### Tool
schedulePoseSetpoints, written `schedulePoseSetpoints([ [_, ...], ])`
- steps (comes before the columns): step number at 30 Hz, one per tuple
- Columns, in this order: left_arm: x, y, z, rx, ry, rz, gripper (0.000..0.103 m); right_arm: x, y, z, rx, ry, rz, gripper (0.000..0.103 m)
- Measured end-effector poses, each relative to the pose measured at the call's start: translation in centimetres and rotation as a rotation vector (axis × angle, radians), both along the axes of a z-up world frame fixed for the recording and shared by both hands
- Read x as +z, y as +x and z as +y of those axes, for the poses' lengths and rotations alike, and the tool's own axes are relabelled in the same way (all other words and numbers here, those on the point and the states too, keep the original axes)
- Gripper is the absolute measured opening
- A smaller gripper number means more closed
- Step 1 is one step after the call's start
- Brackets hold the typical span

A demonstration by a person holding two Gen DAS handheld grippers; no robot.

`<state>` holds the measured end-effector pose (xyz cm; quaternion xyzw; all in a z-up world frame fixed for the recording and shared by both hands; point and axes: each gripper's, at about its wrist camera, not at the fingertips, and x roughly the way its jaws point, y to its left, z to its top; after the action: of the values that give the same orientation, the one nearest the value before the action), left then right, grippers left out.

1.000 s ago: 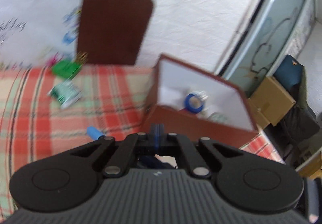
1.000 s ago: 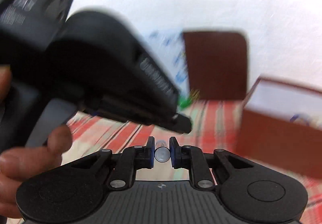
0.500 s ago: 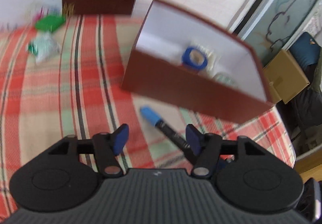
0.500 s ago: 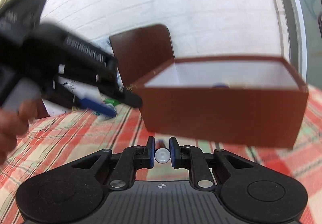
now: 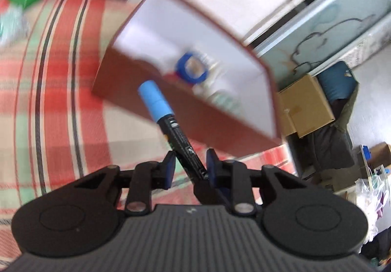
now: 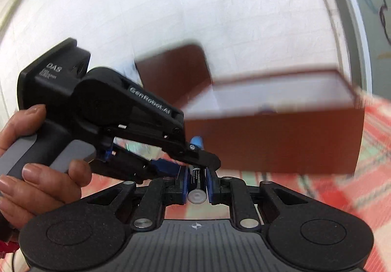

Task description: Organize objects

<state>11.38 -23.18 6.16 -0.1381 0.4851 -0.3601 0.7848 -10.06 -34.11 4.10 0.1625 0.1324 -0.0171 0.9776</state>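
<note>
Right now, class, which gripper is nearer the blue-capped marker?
Left. The left gripper holds the marker between its fingers; the right gripper, gripping a battery, sits beside it.

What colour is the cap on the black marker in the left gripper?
Light blue cap on the black marker, clearest in the left wrist view, between the left gripper's pads.
</note>
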Motion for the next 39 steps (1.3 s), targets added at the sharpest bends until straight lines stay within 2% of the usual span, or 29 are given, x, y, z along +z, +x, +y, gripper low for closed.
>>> schedulePoseSetpoints([
  [3,2.2,0.8,0.2,0.011,-0.045,-0.015,0.03,2.4,-0.3,0.0,-0.005,-0.029,-0.087,0.016],
  [7,4.3,0.5,-0.4,0.023,-0.051,-0.055,0.03,4.7,-0.1,-0.6,-0.001,-0.014,-0.14,0.016],
  [12,4.3,3.4,-3.5,0.024,-0.061,-0.085,0.031,6.0,1.8,-1.4,-0.04,-0.064,-0.178,0.016],
  [13,4.0,4.2,-4.1,0.033,-0.064,-0.094,0.035,6.0,2.9,-1.8,-0.055,-0.065,-0.177,0.016],
  [14,3.6,4.9,-4.6,0.044,-0.053,-0.106,0.05,5.9,3.9,-2.4,-0.071,-0.064,-0.176,0.018],
  [16,2.3,6.4,-5.1,0.138,0.042,-0.088,0.061,5.0,6.7,-3.6,-0.097,-0.096,-0.15,0.043],
  [17,1.4,6.8,-4.9,0.144,0.055,-0.066,0.061,4.5,8.2,-4.0,-0.124,-0.121,-0.11,0.058],
  [18,0.9,6.7,-4.3,0.144,0.039,-0.056,0.061,3.9,9.4,-4.5,-0.154,-0.139,-0.067,0.06],
  [19,0.8,6.4,-3.7,0.136,0.024,-0.065,0.061,3.5,9.6,-5.1,-0.128,-0.125,-0.041,0.058],
  [21,1.1,5.3,-2.6,0.127,0.038,-0.124,0.059,2.9,9.4,-5.4,-0.086,-0.107,-0.048,0.06],
  [23,1.9,4.8,-1.8,0.123,0.057,-0.163,0.058,2.6,9.1,-4.3,-0.092,-0.194,-0.05,0.06],
  [25,3.0,4.7,-1.0,0.114,0.098,-0.177,0.058,2.6,9.4,-3.7,-0.077,-0.229,-0.047,0.06],
  [27,5.6,5.0,-1.0,0.103,0.178,-0.228,0.057,3.3,10.1,-3.7,-0.031,-0.218,-0.043,0.06],
  [30,11.7,5.7,0.5,0.116,0.28,-0.381,0.057,6.2,10.7,-3.4,0.02,-0.279,-0.077,0.059],
  [35,25.6,4.3,3.8,0.189,0.396,-0.749,0.057,15.0,10.8,-3.1,0.079,-0.391,-0.199,0.059],
  [37,29.3,3.7,5.8,0.243,0.411,-0.861,0.058,18.7,11.1,-2.7,0.089,-0.443,-0.254,0.059],
  [39,30.4,3.7,8.5,0.296,0.385,-0.887,0.058,21.3,11.4,-2.0,0.106,-0.451,-0.292,0.06],
])
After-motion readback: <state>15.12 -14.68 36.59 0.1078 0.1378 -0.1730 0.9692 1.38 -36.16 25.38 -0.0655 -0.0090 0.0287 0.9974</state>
